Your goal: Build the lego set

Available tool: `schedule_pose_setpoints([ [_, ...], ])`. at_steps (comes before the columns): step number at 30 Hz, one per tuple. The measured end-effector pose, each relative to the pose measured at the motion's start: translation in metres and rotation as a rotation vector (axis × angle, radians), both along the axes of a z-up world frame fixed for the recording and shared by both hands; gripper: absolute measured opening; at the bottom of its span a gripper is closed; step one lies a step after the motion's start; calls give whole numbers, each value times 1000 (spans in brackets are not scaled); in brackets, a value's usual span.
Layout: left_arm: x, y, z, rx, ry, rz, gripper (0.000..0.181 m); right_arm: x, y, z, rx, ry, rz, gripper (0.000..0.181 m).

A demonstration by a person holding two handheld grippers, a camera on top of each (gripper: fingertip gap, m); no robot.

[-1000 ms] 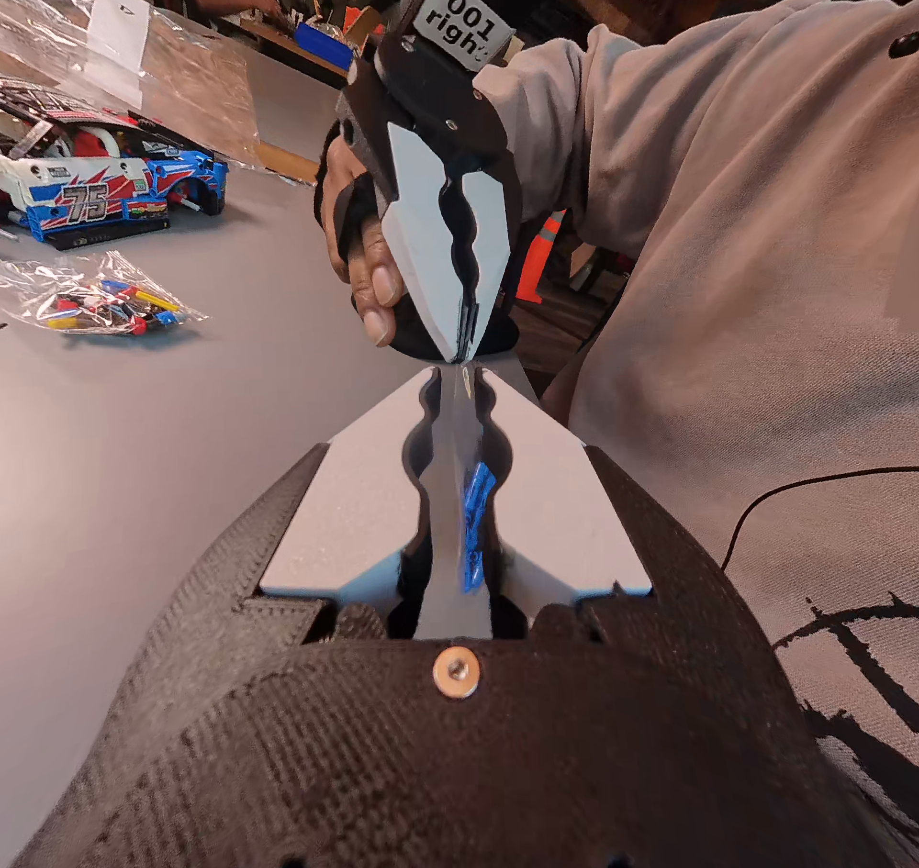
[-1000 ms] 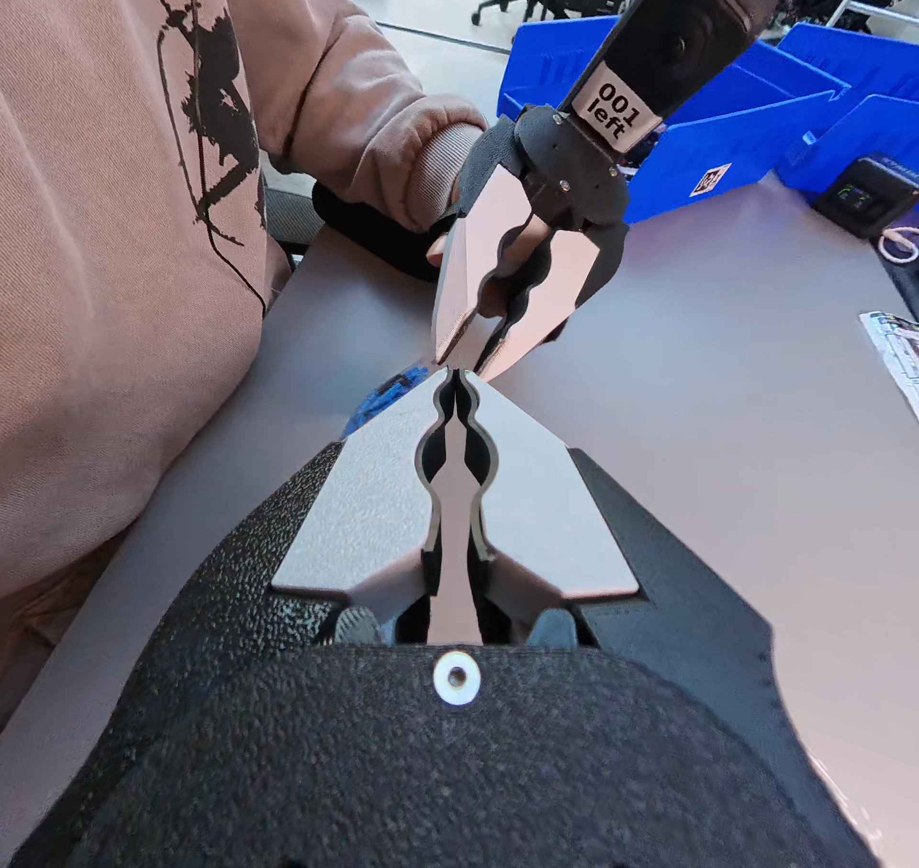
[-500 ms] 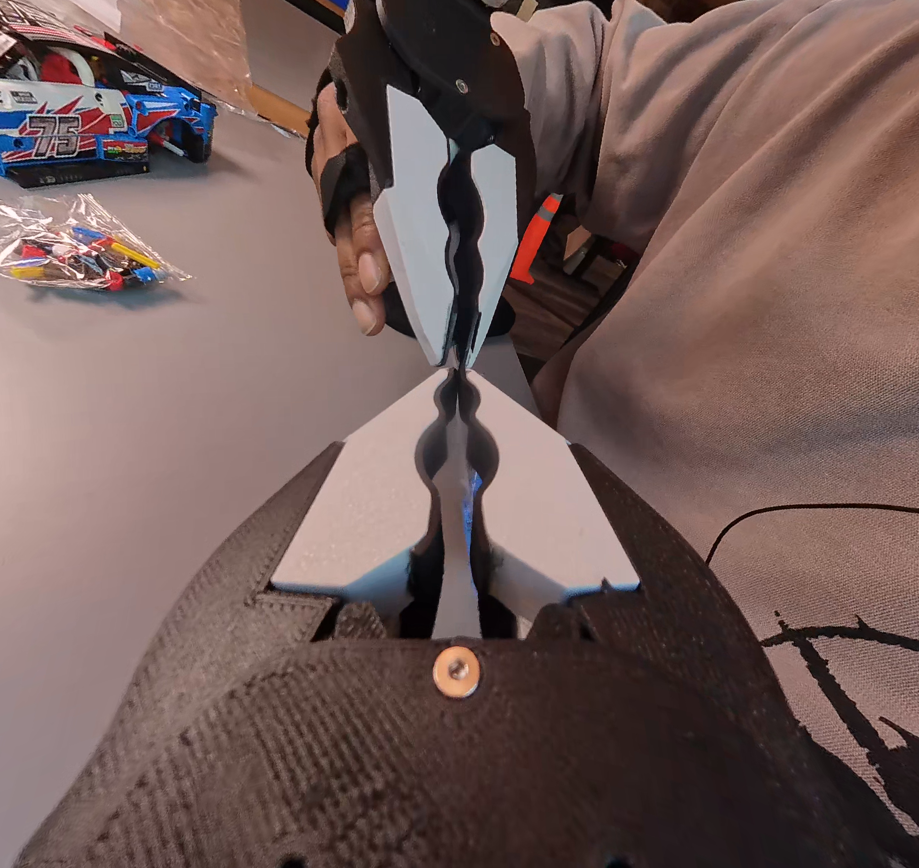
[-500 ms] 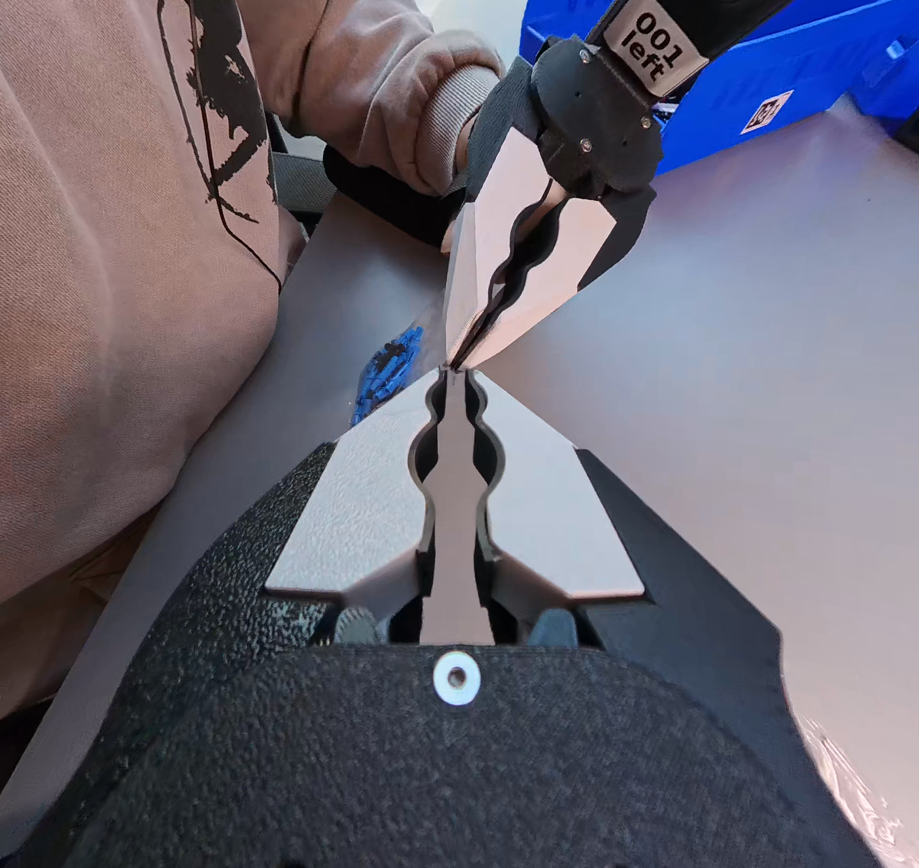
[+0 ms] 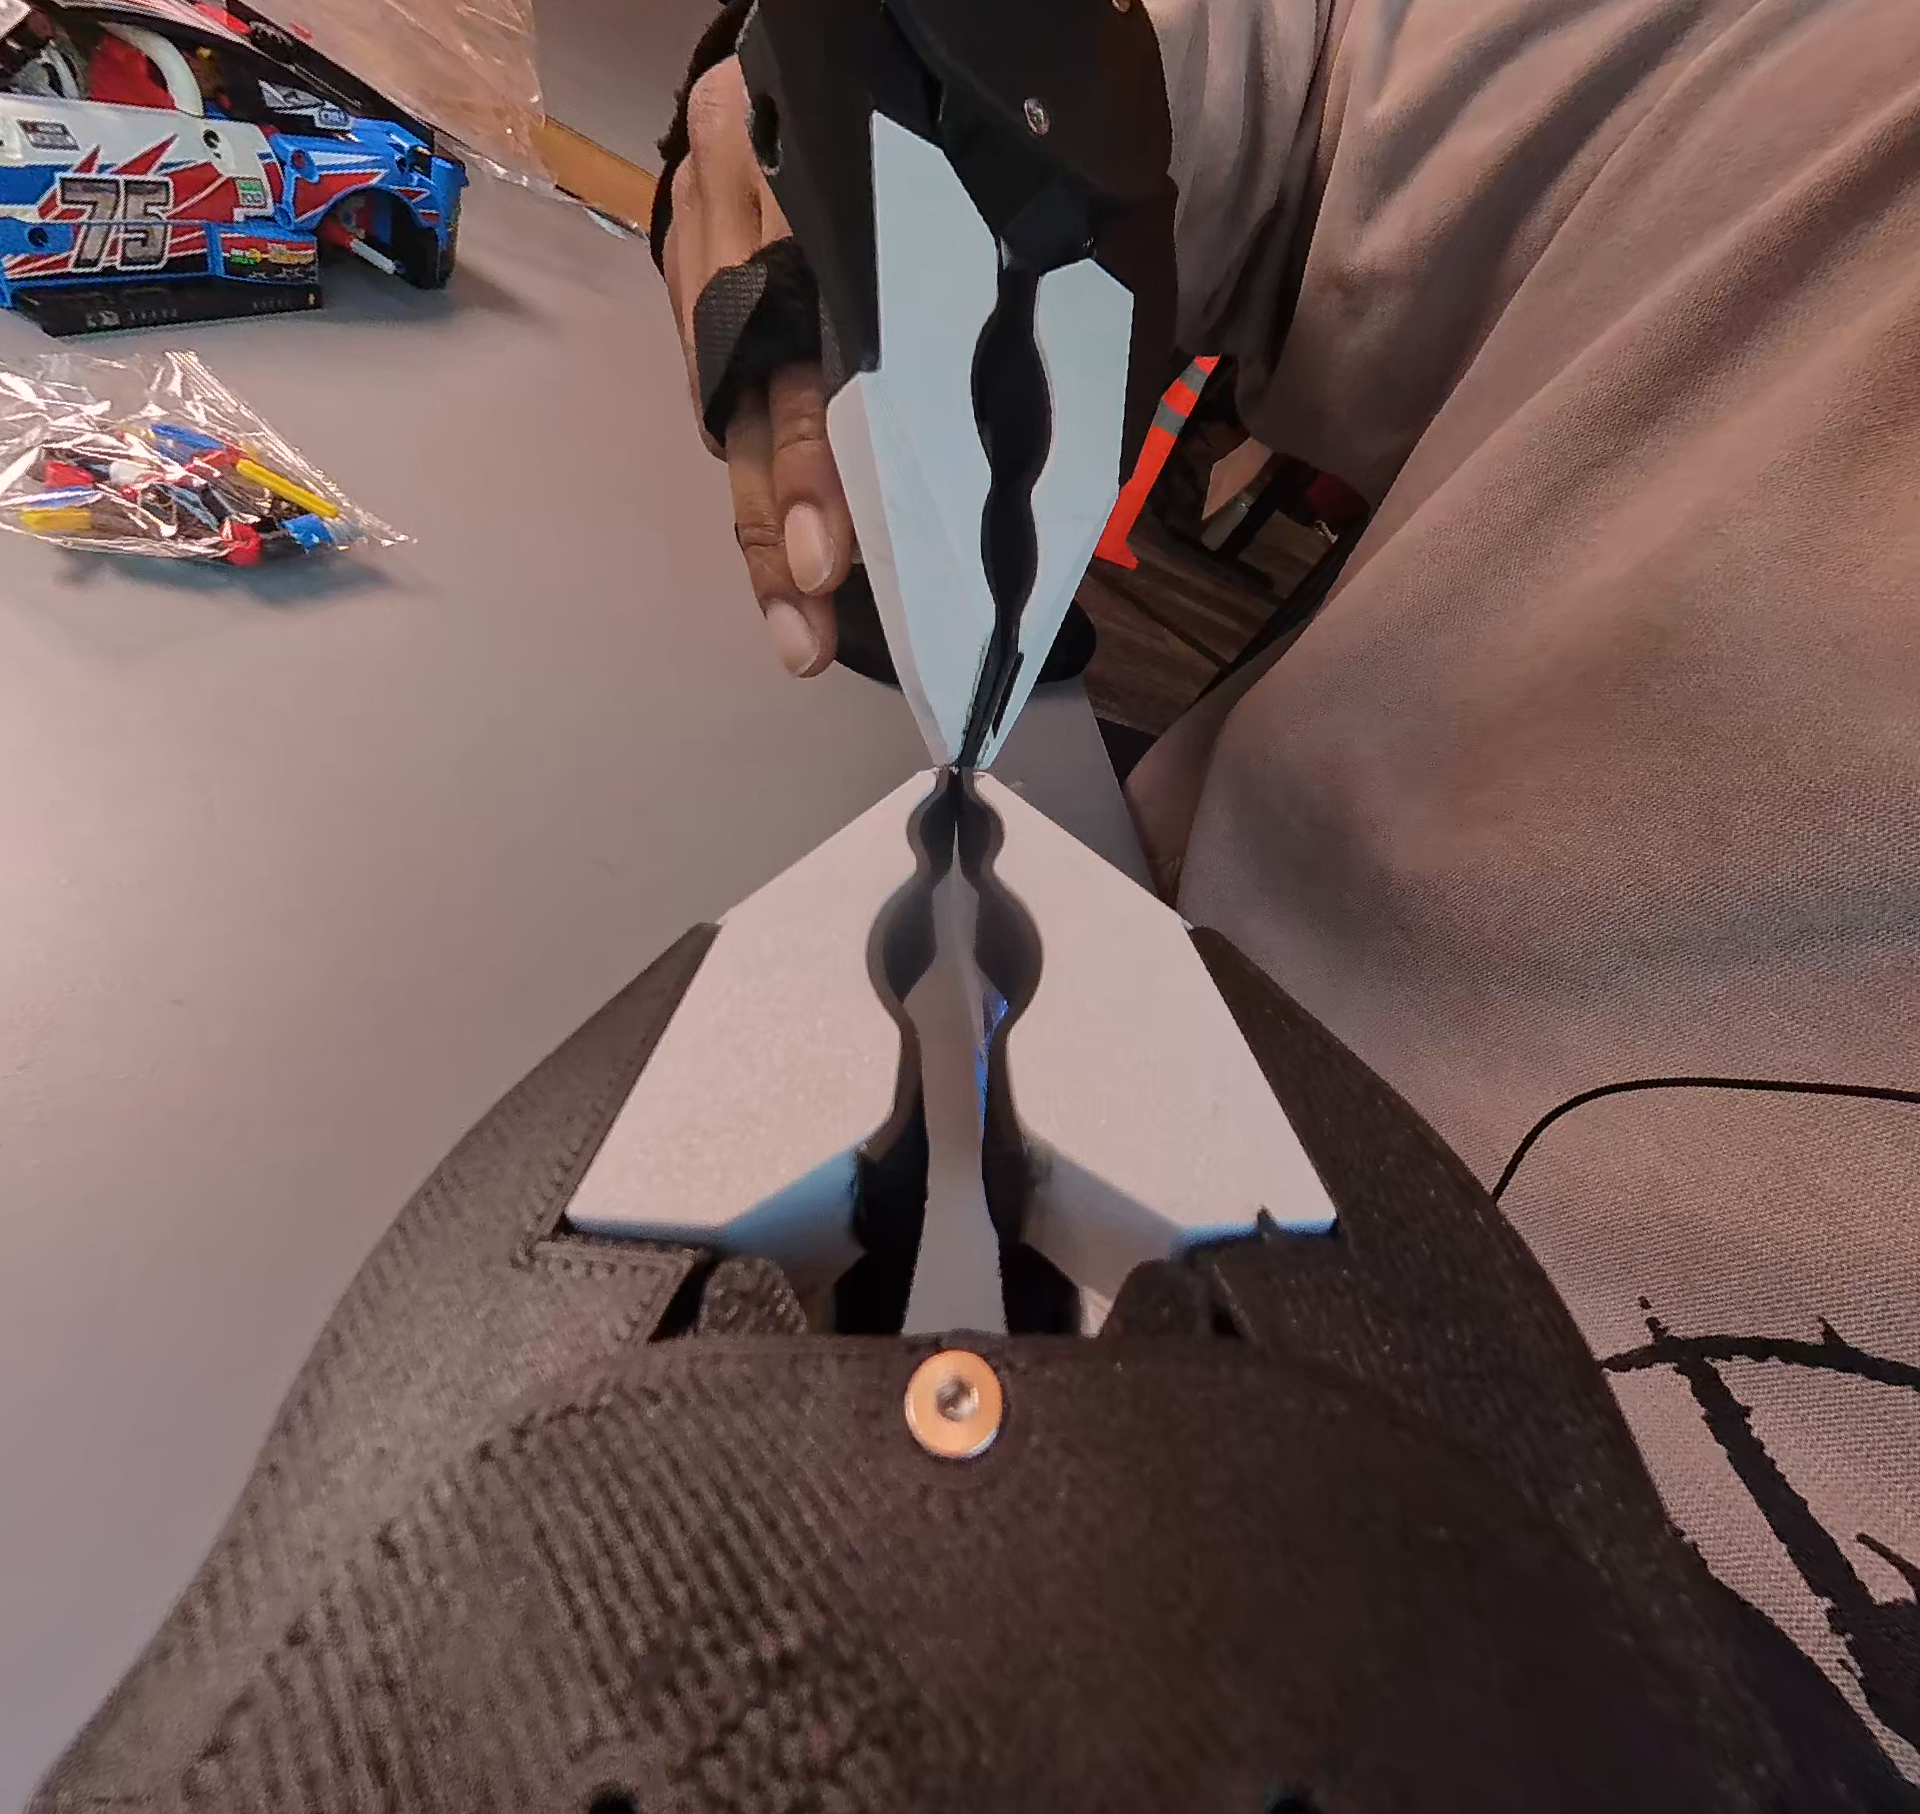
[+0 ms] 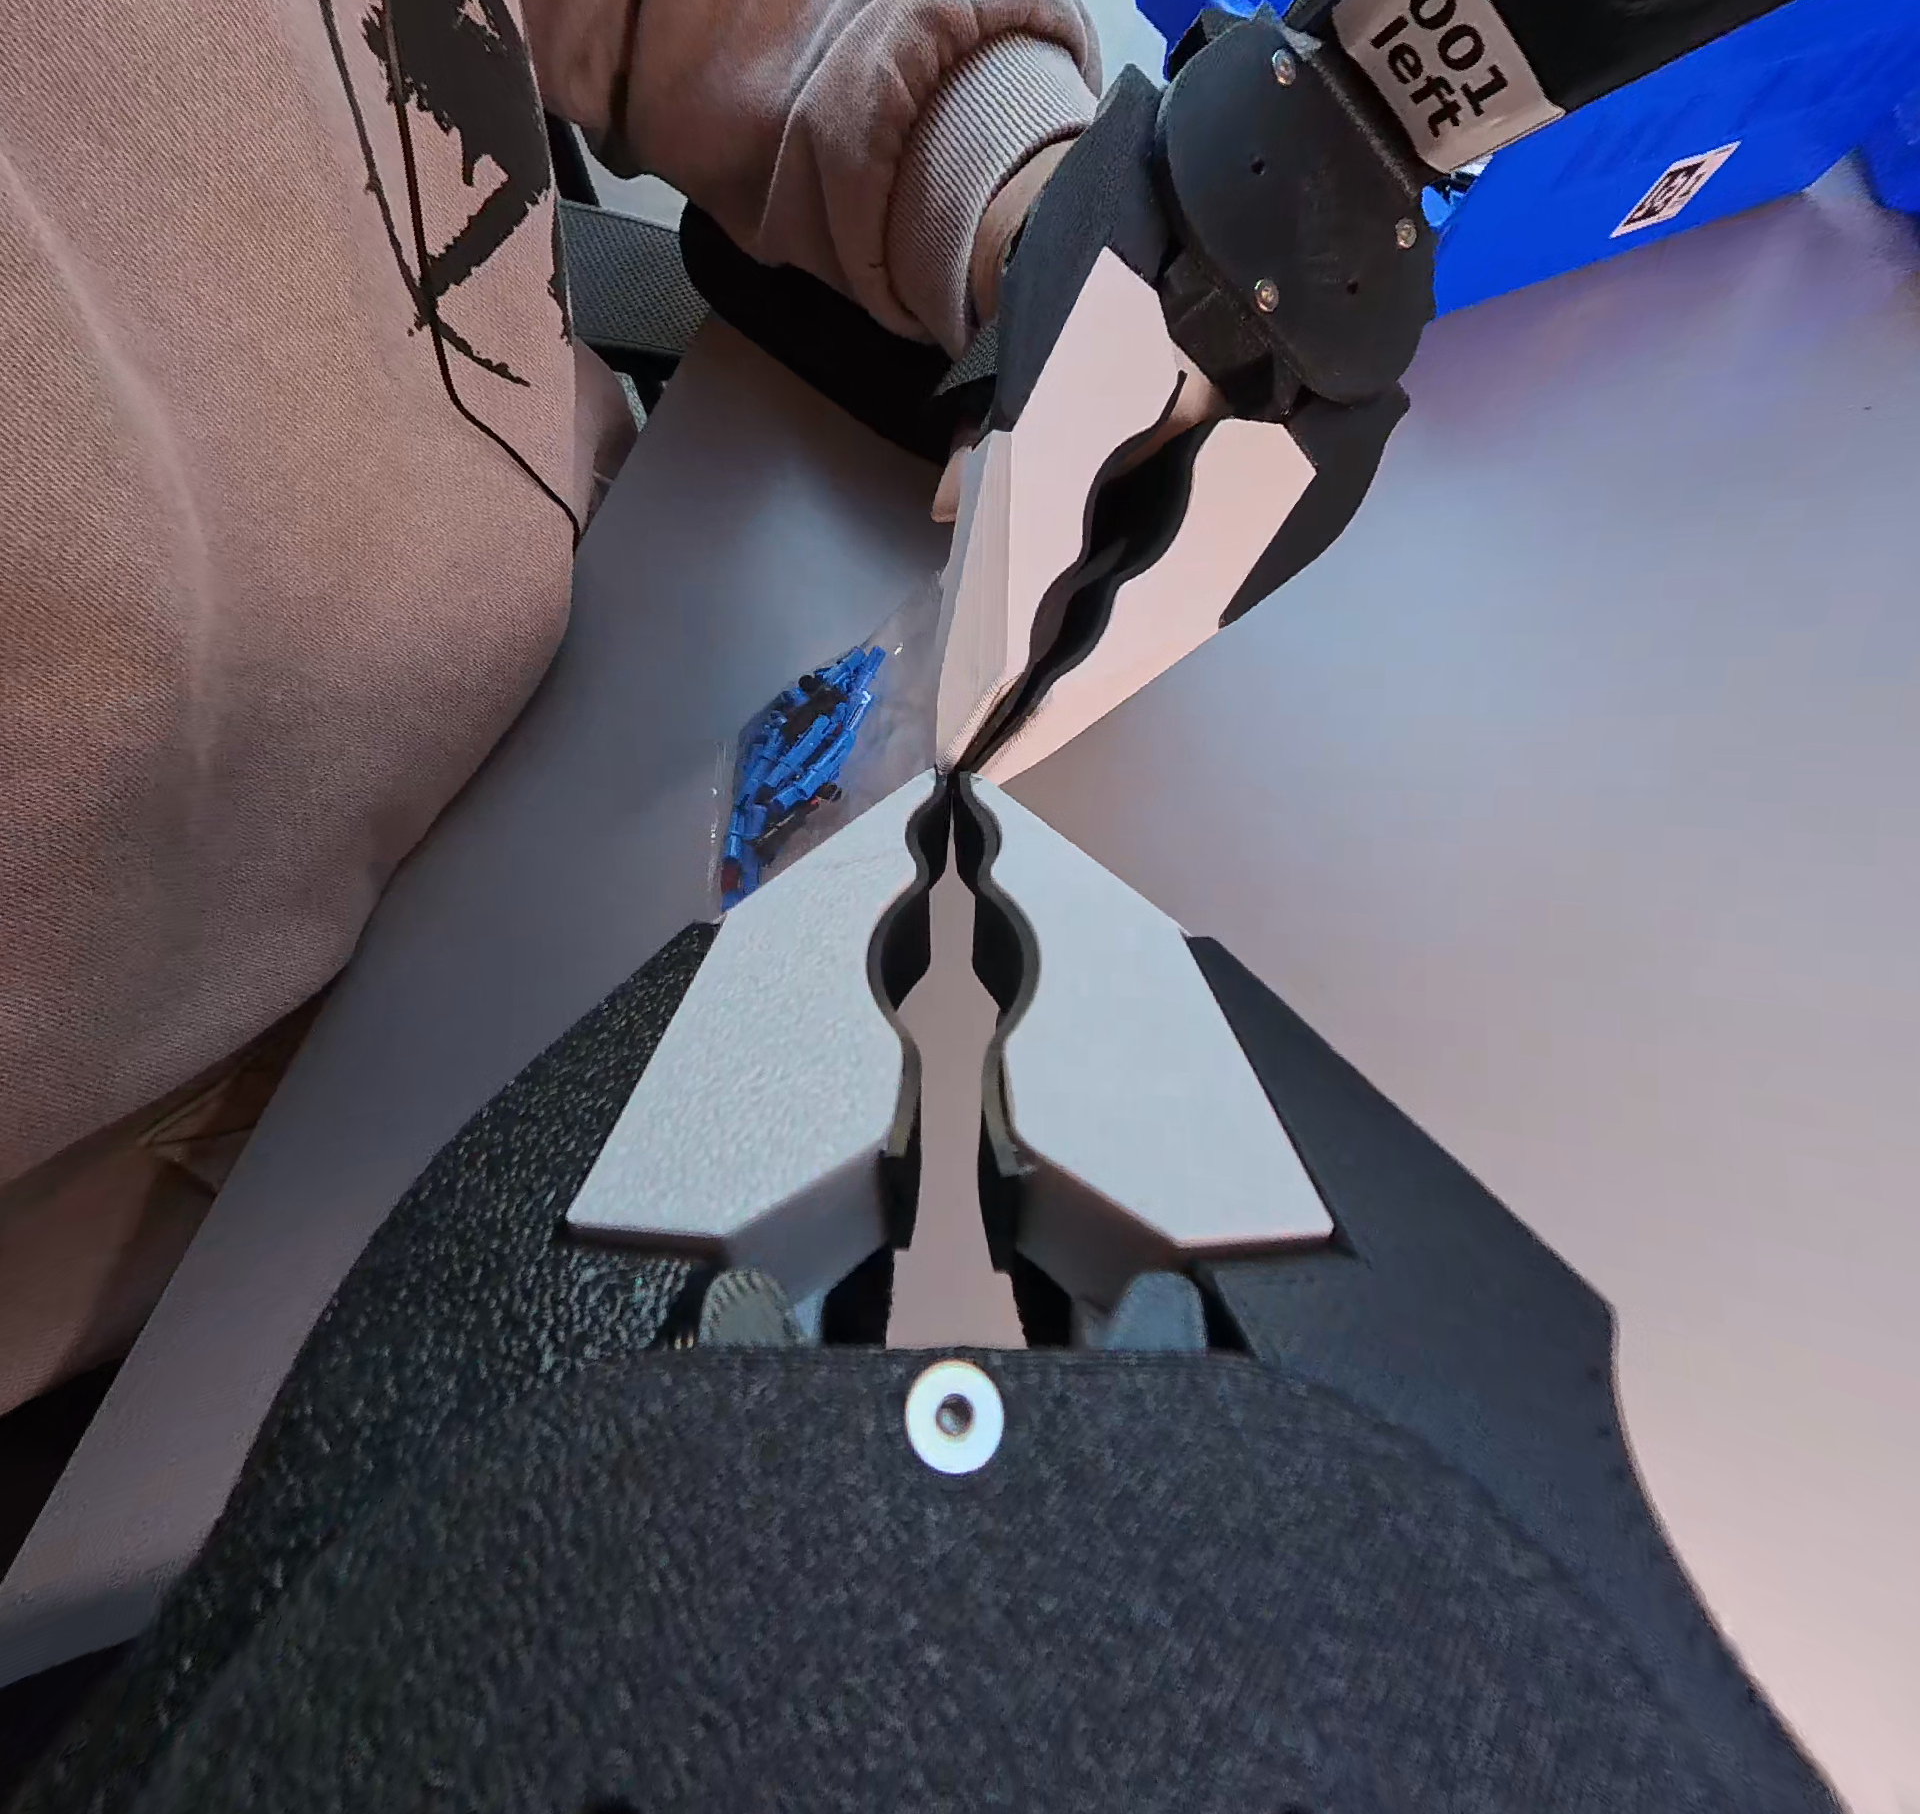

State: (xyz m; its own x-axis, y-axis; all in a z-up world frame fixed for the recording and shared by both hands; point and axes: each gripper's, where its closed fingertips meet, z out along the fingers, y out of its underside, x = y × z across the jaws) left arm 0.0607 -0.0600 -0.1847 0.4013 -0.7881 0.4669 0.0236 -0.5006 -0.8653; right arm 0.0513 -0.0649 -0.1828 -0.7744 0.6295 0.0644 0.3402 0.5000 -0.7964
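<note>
Drawn closer tip to tip: left gripper [image 5: 954,777] and right gripper [image 6: 954,777], both closed on clear plastic bag of small blue pins [image 6: 795,772] above grey table [image 6: 1558,777].

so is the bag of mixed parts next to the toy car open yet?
No. The bag lies flat beside the toy car, parts inside, neither gripper touching it.

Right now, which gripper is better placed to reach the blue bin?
Left, probably. In the right wrist view the left gripper sits between the right gripper and the blue bin, so it looks nearer.
</note>
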Motion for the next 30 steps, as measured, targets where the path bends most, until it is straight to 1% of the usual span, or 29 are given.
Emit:
schedule_pose_setpoints([
  [5,0,-2,0,-19,-20,-13,0,1,-2,0,30,0,19,0],
  [7,1,-4,1,-55,-59,-34,0,2,-5,0,74,39,59,0],
  [10,1,-8,2,-143,-146,-76,0,3,-10,1,191,149,134,0],
  [15,-4,-3,-1,-249,-258,-86,0,0,-5,-3,447,307,232,0],
  [17,-3,-3,-3,-269,-274,-91,0,2,-6,-5,501,328,263,0],
  [21,0,-1,-9,-297,-277,-86,0,6,-7,-12,540,328,276,0],
  [24,0,3,-12,-320,-290,-78,0,9,-6,-15,535,320,265,0],
  [25,-6,10,-14,-324,-293,-31,0,21,-14,-21,507,282,337,0],
  [26,-21,20,-13,-335,-331,30,0,31,-23,-30,483,245,359,0],
  [27,-30,21,-11,-328,-340,49,0,35,-24,-36,511,261,365,0],
  [28,-26,13,-14,-300,-278,26,0,32,-18,-34,522,294,326,0],
  [29,-17,5,-19,-287,-237,-8,0,26,-9,-26,494,301,263,0],
  [30,-10,3,-21,-301,-241,-22,0,23,-2,-19,469,291,220,0],
])
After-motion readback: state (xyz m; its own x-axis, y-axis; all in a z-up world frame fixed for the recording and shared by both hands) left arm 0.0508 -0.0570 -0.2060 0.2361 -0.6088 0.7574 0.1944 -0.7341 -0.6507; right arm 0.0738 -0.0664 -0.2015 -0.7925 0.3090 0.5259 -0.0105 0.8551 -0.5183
